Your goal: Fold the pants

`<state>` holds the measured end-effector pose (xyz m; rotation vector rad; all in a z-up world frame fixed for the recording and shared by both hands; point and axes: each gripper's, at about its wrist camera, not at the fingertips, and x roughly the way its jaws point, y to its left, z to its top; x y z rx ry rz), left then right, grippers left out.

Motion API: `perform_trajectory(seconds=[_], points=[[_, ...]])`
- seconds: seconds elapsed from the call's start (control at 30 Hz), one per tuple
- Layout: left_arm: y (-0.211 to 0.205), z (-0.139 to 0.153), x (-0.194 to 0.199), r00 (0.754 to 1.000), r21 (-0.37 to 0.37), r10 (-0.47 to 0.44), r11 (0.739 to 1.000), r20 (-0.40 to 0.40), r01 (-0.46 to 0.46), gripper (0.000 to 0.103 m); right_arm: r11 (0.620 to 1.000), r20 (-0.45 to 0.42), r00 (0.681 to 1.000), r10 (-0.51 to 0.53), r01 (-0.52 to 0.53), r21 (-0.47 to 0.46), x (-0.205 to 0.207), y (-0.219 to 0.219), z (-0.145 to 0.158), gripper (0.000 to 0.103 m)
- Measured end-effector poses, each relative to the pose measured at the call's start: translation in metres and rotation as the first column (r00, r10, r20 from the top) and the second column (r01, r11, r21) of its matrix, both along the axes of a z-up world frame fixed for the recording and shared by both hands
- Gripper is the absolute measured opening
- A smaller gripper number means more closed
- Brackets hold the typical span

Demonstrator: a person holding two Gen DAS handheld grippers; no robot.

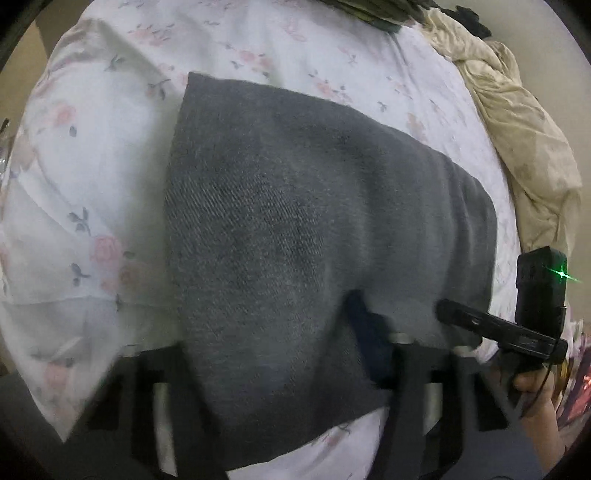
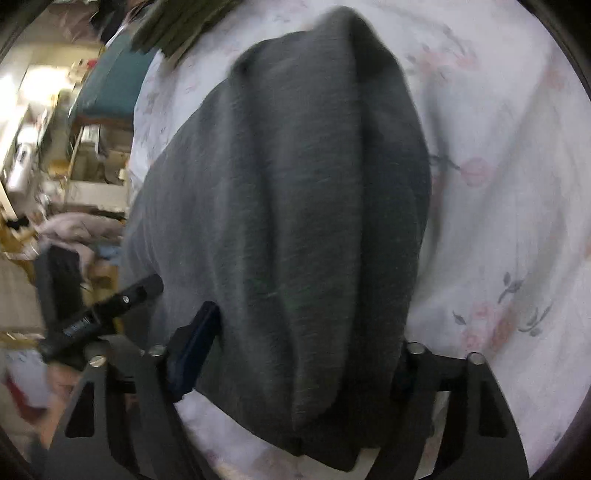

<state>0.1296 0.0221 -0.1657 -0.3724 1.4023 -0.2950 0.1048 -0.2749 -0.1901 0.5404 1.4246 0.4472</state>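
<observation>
Grey pants point(image 1: 295, 229) lie folded over on a white bedsheet with pink flowers point(image 1: 81, 155). In the left wrist view my left gripper point(image 1: 280, 354) is shut on the near edge of the pants; the cloth drapes over its fingers and hides most of them. My right gripper point(image 1: 465, 317) shows at the right, at the same edge. In the right wrist view the pants point(image 2: 295, 221) hang as a thick fold between the fingers of my right gripper point(image 2: 303, 354), which is shut on them. My left gripper point(image 2: 122, 299) shows at the left.
A crumpled beige blanket point(image 1: 517, 122) lies at the bed's far right. A dark green cloth point(image 2: 177, 26) lies at the top of the bed. Beside the bed is a cluttered room with a teal chair point(image 2: 110, 85) and boxes.
</observation>
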Motion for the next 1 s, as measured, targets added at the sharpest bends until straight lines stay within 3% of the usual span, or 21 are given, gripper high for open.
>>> perform_trajectory(seconds=[0.07,0.13,0.23,0.33,0.5,0.63,0.73,0.87,0.93,1.0], points=[[-0.002,0.018,-0.006,0.999,0.021,-0.016,1.000,0.040,0.015,0.022,1.000,0.063,0.998,-0.010,0.011,-0.020,-0.006,0.000,0.023,0.031],[-0.003,0.045,-0.019,0.995,0.004,-0.014,1.000,0.103,0.014,0.020,1.000,0.128,0.992,-0.021,0.023,-0.015,-0.017,-0.002,0.048,0.025],[-0.006,0.089,-0.044,0.976,0.004,-0.053,0.999,0.209,0.054,0.019,1.000,0.222,0.975,0.002,-0.003,0.001,-0.042,-0.003,0.088,0.025],[0.002,0.122,-0.052,0.962,-0.056,-0.042,0.997,0.270,0.059,0.019,0.998,0.247,0.969,-0.028,0.011,0.069,-0.051,-0.015,0.105,0.024],[0.000,0.163,-0.028,0.926,-0.019,-0.058,0.997,0.372,0.070,0.019,0.996,0.337,0.941,-0.039,0.009,0.091,-0.035,-0.015,0.140,0.024],[0.007,0.193,0.011,0.901,-0.022,-0.042,0.998,0.432,0.057,0.019,0.996,0.409,0.912,-0.036,0.002,0.084,0.018,-0.009,0.168,0.023],[0.013,0.215,0.064,0.880,-0.009,-0.029,0.999,0.473,0.038,0.019,0.998,0.463,0.886,-0.022,-0.009,0.064,0.074,-0.005,0.193,0.023],[0.016,0.242,0.160,0.835,0.003,-0.009,1.000,0.550,0.009,0.019,1.000,0.538,0.843,0.007,-0.019,0.017,0.171,0.008,0.224,0.023],[0.010,0.249,0.219,0.807,0.052,-0.017,0.998,0.590,-0.017,0.019,1.000,0.561,0.828,0.008,-0.013,0.005,0.229,0.012,0.232,0.023],[0.007,0.250,0.270,0.798,0.065,-0.001,0.997,0.603,-0.048,0.019,1.000,0.570,0.822,-0.017,0.015,0.007,0.301,0.015,0.232,0.023]])
